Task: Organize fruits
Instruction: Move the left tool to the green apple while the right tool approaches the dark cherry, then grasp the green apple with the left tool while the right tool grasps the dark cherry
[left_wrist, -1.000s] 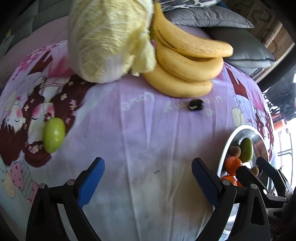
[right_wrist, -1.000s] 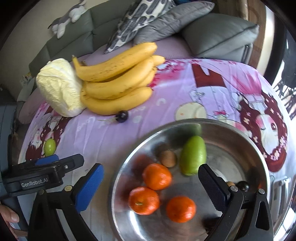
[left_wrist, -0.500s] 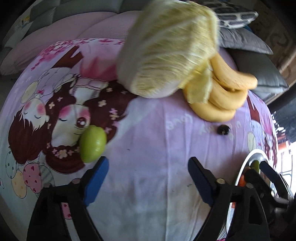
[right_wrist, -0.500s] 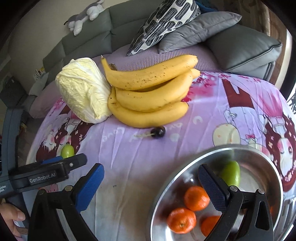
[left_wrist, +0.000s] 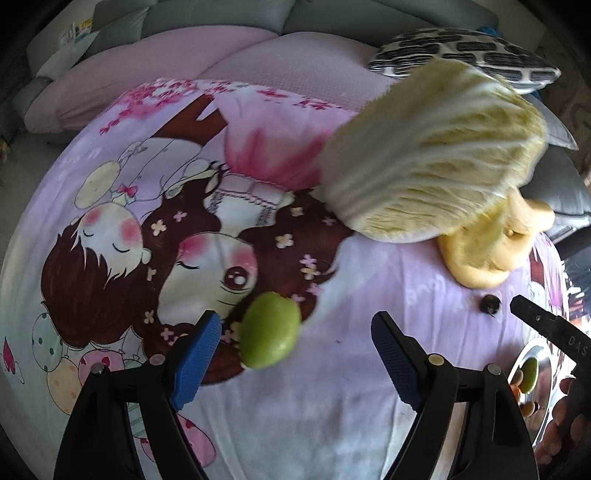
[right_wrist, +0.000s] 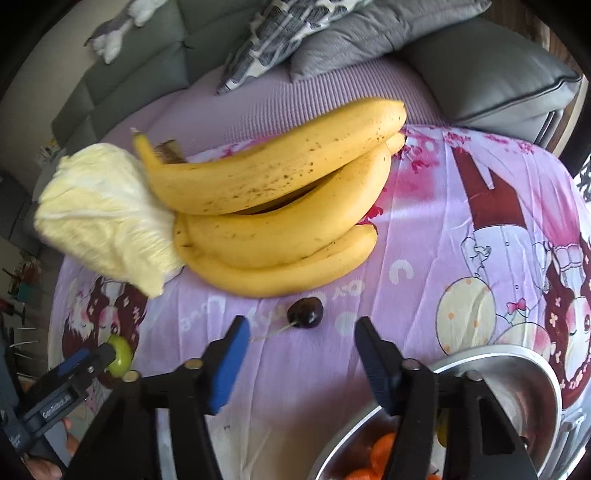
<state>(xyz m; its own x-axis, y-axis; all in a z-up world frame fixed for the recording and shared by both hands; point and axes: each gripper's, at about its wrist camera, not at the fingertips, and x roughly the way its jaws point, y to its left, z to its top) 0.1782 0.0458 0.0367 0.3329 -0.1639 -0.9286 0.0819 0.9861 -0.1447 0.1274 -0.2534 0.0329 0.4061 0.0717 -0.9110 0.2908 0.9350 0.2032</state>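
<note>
Left gripper (left_wrist: 295, 338) was spread wide, nothing clamped; its blue pads (left_wrist: 197, 360) sat low in the left wrist frame. The green fruit (left_wrist: 269, 340) lay on the cartoon-print cloth (left_wrist: 332, 406) between the fingers, just beside the left pad, well apart from the right one; contact with the pad couldn't be told from this view. In the right wrist view the same fruit (right_wrist: 120, 355) showed at lower left, right at the tip of the left tool. Right gripper (right_wrist: 297, 343) was also wide and empty, fingers low centre of its frame. A dark cherry (right_wrist: 305, 312) with a thin stem sat on the cloth just ahead of the gap between the fingertips, not touched by either. Above it, mid-frame, the banana bunch (right_wrist: 280, 221) lay across the cloth, with the napa cabbage (right_wrist: 99, 218) touching its stem end at centre left; the cabbage was blurred. The steel bowl (right_wrist: 517, 365) took the lower right corner, partly under the right finger, with orange fruit (right_wrist: 382, 446) visible inside; the count couldn't be told. In the left wrist view the bowl (left_wrist: 543, 373) showed as a sliver at the right edge holding another green fruit (left_wrist: 529, 374). Grey cushions (right_wrist: 480, 70) and a patterned pillow (right_wrist: 280, 33) filled the top of the frame.
</note>
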